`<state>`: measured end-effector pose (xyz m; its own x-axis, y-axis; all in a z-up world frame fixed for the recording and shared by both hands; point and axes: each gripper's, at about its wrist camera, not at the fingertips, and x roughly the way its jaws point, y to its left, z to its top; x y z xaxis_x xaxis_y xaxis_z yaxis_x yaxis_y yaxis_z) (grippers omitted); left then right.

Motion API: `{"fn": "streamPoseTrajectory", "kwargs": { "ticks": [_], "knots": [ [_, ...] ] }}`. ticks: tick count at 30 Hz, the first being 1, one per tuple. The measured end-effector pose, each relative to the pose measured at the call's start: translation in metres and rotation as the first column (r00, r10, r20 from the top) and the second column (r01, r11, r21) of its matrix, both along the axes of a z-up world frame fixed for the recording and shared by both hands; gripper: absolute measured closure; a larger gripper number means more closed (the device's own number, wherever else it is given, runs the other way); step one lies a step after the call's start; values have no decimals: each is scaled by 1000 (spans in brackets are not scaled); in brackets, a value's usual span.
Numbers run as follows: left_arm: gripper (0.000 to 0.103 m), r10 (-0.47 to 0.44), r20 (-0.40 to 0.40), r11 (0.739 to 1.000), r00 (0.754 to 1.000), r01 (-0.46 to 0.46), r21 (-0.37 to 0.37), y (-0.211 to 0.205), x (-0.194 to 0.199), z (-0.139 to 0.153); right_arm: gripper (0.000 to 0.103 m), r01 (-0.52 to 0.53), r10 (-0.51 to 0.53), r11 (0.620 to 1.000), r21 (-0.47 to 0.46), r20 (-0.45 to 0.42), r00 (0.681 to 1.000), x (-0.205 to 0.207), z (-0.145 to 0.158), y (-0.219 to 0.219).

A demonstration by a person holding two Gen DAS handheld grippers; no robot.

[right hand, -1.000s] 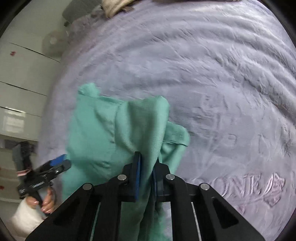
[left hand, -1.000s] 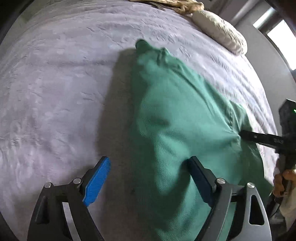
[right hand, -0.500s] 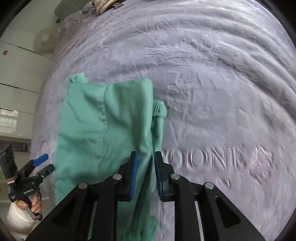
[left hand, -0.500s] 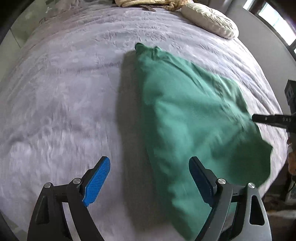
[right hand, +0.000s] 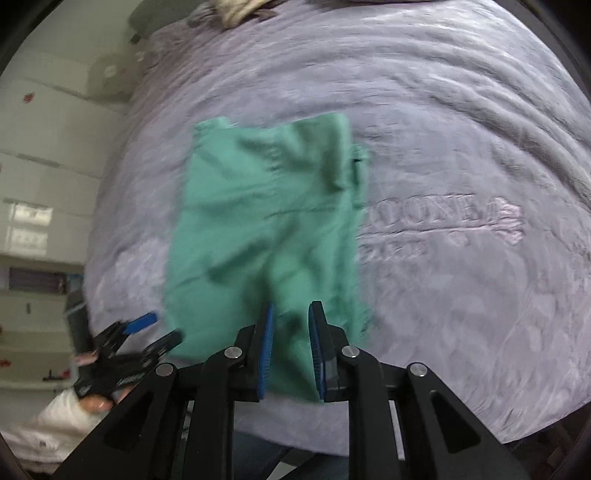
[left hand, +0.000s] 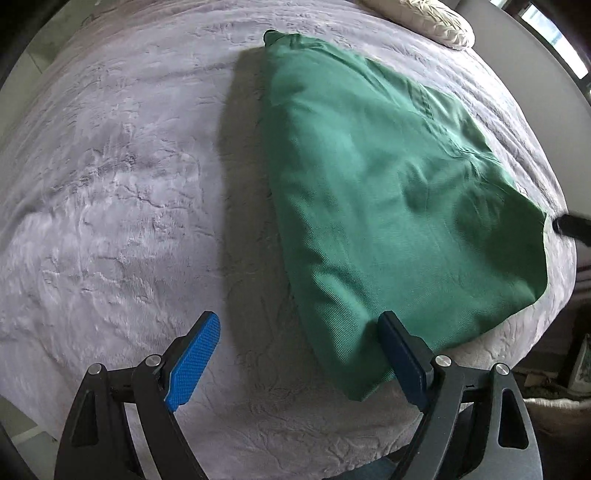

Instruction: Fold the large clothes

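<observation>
The left gripper (left hand: 299, 354) has its two blue pads spread wide apart. It holds nothing. Its right pad sits just beside the near edge of the green cloth (left hand: 388, 192), and its left pad hangs over the bare blanket (left hand: 110, 184).

The right gripper (right hand: 291, 347) has its pads a little apart, with a gap between them. The near end of the cloth shows in that gap, but the pads do not squeeze it. This view is blurry, so I cannot tell if a pad touches the cloth.

The cloth lies folded and mostly flat on the gray-purple blanket, which covers a bed. The cloth is long, and it is wide near the grippers and narrow at the far end. A seam runs across it, and there are a few soft wrinkles.

In the right wrist view, the left gripper (right hand: 147, 332) shows at the lower left, held by a hand (right hand: 92, 398). Raised letters are stamped in the blanket just right of the cloth.

A cream pillow (left hand: 432, 18) lies at the far end of the bed.
</observation>
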<state>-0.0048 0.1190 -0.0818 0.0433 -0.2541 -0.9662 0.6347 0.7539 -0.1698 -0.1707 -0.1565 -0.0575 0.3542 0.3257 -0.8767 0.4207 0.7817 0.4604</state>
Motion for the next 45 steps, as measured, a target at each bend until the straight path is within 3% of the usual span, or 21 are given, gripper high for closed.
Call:
{"fn": "streamPoseTrajectory", "kwargs": {
  "ticks": [3,10,17,20,34,39,45],
  "knots": [
    [7,12,19,1000,1000,-12,16,-3,2,-3,82,-54,54,999,2,-42,998,1,-8,19],
    [7,14,26,1000,1000,-15,23,-2,0,-2,82,-39,28,998,-55,-185,982,-8,-51,15],
    [7,-8,58,999,998,5,47,-4,-6,-4,86,-14,1,999,-52,-239,971,-20,-77,6],
    [0,10,62,998,998,-14,59,-5,-6,-8,86,1,-11,999,-40,-256,967,-24,-85,2],
    [0,86,90,994,992,-92,62,-2,3,11,81,-34,21,999,-38,-287,958,-12,-82,6],
    [0,96,90,990,991,-104,91,-4,8,14,64,-46,35,998,-35,-281,959,-5,-79,11],
    [0,73,86,992,994,-82,95,-11,7,17,53,-77,59,995,-56,-277,959,1,-74,25]
  ]
}}
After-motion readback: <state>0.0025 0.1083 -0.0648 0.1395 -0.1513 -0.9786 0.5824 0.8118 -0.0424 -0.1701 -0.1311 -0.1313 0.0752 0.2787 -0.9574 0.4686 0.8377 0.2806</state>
